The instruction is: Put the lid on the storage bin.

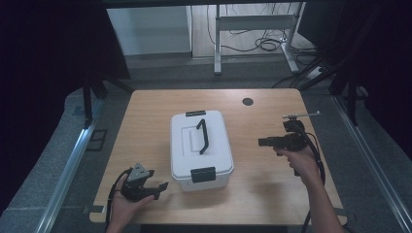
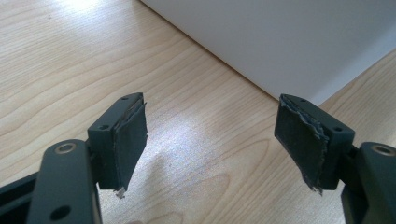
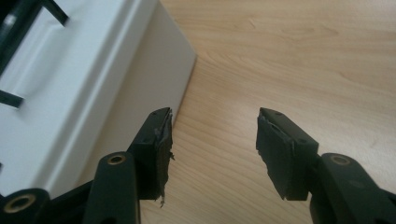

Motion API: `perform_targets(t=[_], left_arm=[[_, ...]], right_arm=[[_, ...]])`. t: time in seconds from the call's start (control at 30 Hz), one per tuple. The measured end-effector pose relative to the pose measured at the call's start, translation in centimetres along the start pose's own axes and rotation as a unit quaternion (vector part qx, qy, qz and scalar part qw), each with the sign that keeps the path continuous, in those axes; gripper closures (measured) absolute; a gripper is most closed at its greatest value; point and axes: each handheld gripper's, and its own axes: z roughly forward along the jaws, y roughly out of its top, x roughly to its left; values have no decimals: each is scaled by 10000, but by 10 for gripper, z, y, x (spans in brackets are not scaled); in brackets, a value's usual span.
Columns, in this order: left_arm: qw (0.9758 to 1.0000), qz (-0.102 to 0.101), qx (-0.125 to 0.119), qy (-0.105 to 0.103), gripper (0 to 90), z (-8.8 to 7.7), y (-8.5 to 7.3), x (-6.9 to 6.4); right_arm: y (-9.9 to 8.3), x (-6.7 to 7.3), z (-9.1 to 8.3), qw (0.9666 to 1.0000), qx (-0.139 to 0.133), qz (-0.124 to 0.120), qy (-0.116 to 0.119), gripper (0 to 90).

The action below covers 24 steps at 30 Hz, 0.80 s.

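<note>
Wooden bench (image 1: 145,121), pale grain, rounded corners, with a small dark round hole (image 1: 248,101) near its far edge. At the middle stands a white box (image 1: 201,150) with its lid on, long side running near to far; a black handle (image 1: 203,136) lies along the top, one black latch (image 1: 196,113) at the far end, another black latch (image 1: 202,174) at the near end. Left tool (image 1: 162,187) sits low at the near left of the bench, held in the left hand (image 1: 127,206), jaws spread and holding nothing, pointed right toward the box's near left corner, close to it but apart. A grey three-cornered plate (image 1: 139,172) rides on top of it. In the left gripper view the left tool (image 2: 211,140) shows both worn pads (image 2: 132,135) wide apart over bare wood, the white wall of the box (image 2: 289,42) just beyond them. Right tool (image 1: 262,142) is held in the right hand (image 1: 300,160) to the right of the box, pointed left at its side, a clear gap between. A cable (image 1: 318,160) trails back along the forearm. In the right gripper view the right tool (image 3: 214,149) has jaws parted, empty, wood between them; the box (image 3: 93,84) lies to the left, its side wall near the left jaw, not touching as far as can be told. Beyond the bench, a floor with metal table legs (image 1: 217,39) and loose cables (image 1: 267,44).
</note>
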Motion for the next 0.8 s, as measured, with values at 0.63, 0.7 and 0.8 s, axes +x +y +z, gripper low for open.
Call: perform_targets(t=[0.63,0.7,0.8], left_arm=[[10000,10,20,25,257,1,0,0],[10000,14,25,30,257,1,0,0],[10000,7,16,26,257,0,0,0]], right_arm=[[-43,-33,12,9996,-267,106,25,419],[-43,-31,11,9995,-301,73,42,419],[-42,-29,12,9995,-301,-2,43,413]])
